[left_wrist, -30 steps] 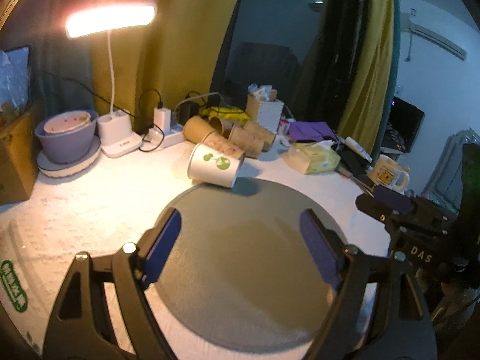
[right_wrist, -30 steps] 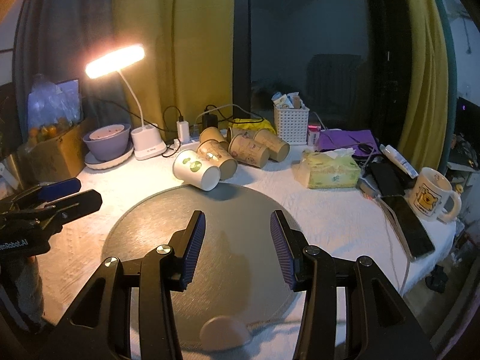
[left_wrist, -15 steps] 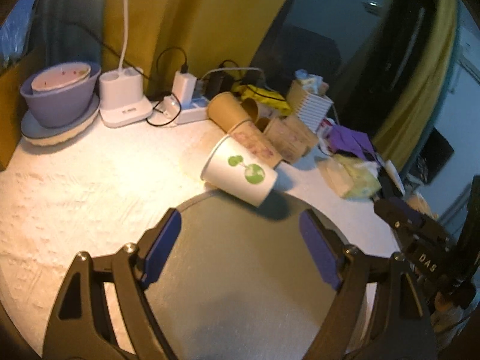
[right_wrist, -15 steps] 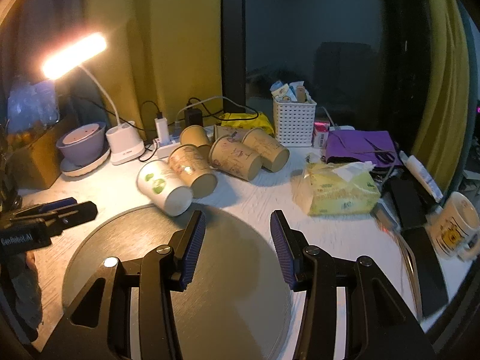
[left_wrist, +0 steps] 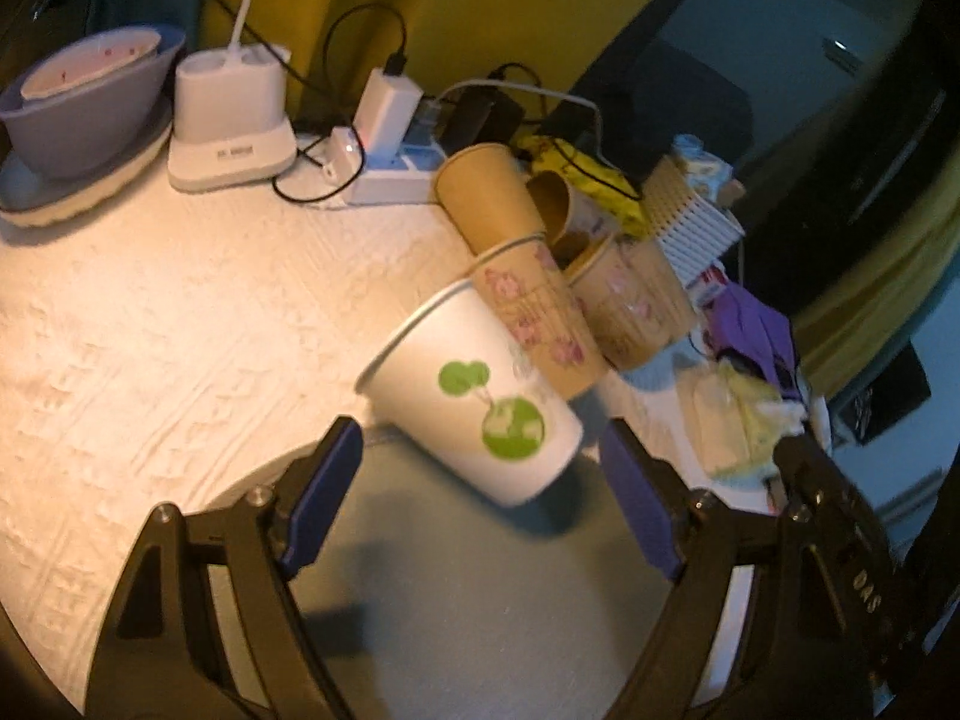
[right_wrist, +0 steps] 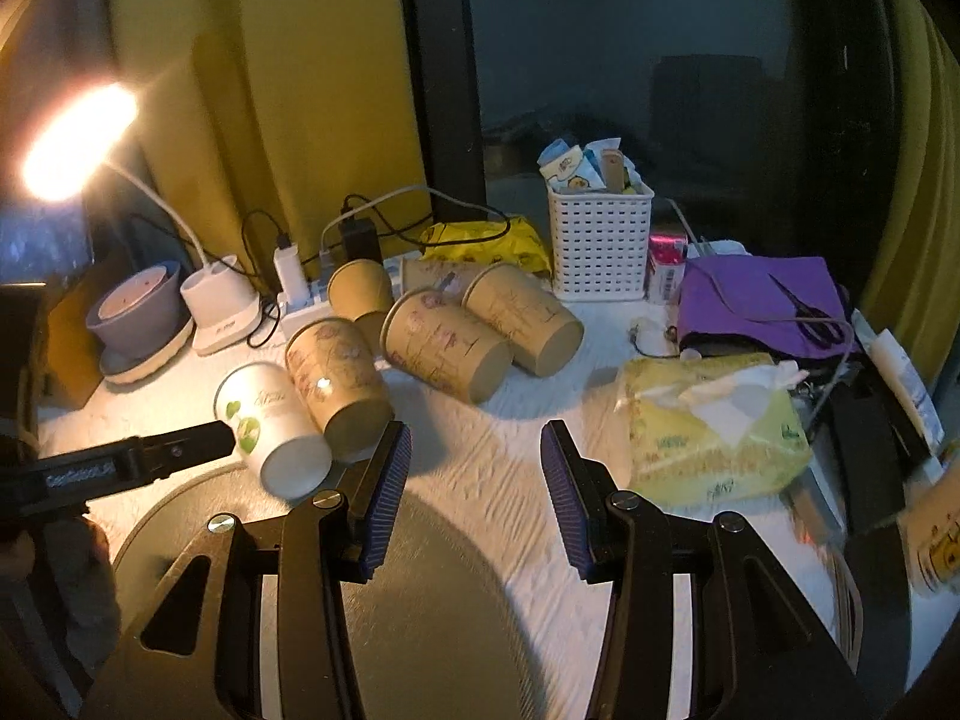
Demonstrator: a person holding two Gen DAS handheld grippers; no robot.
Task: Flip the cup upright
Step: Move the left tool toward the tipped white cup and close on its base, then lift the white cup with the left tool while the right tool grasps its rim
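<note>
A white paper cup with a green print (left_wrist: 480, 396) lies on its side at the far edge of the round grey mat (left_wrist: 468, 588). It also shows in the right wrist view (right_wrist: 270, 420). My left gripper (left_wrist: 486, 504) is open, its blue pads either side of the cup's base end, close but apart from it. Its arm shows in the right wrist view (right_wrist: 120, 462) beside the cup. My right gripper (right_wrist: 474, 504) is open and empty, over the mat's right edge (right_wrist: 456, 600), to the right of the cups.
Several brown paper cups (right_wrist: 444, 348) lie on their sides behind the white cup. A lamp base (left_wrist: 231, 120), a purple bowl (left_wrist: 84, 102), a power strip (left_wrist: 390, 174), a white basket (right_wrist: 600, 240), a yellow tissue pack (right_wrist: 714, 426) and a purple cloth (right_wrist: 762, 300) crowd the white table.
My left gripper has moved forward and down toward the white cup, which now sits between its pads. My right gripper has moved forward and to the right.
</note>
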